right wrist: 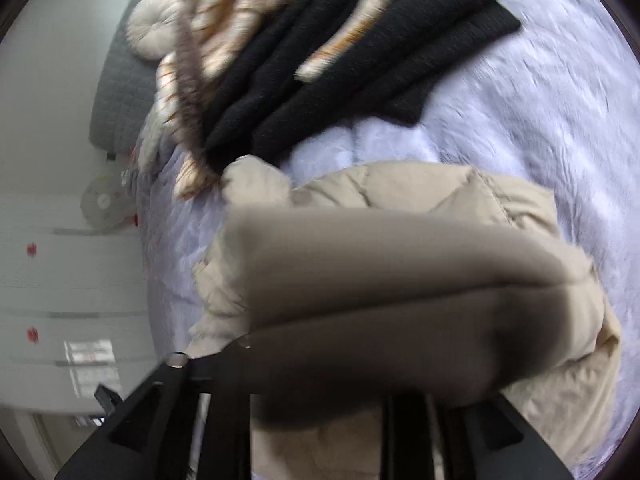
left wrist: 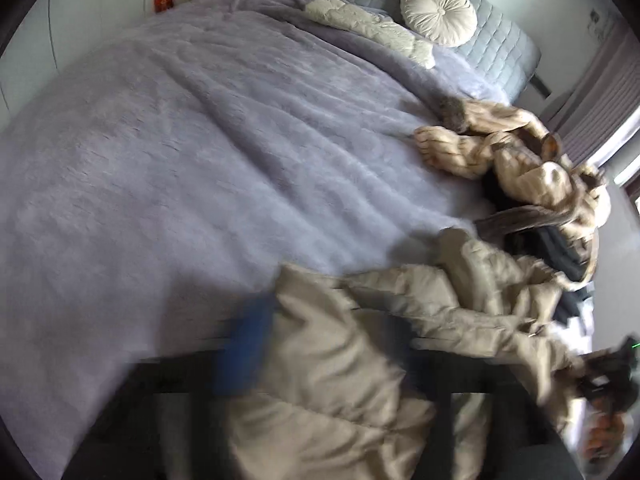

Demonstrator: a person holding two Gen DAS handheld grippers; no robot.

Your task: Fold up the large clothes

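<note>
Lavender bedspread (left wrist: 180,160); beige puffer jacket (left wrist: 340,380) near black knit (right wrist: 360,60).

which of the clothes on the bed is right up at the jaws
The plain beige puffer jacket, bunched right in front of both cameras. The black knit and the striped cream fluffy garment lie further up the bed.

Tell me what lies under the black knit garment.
Under the black knit garment the lavender fleece blanket shows around its edges. A cream striped garment drapes across it. Anything directly beneath stays covered.

Right tool's (right wrist: 320,420) tips behind blurred jacket (right wrist: 360,280)
</note>
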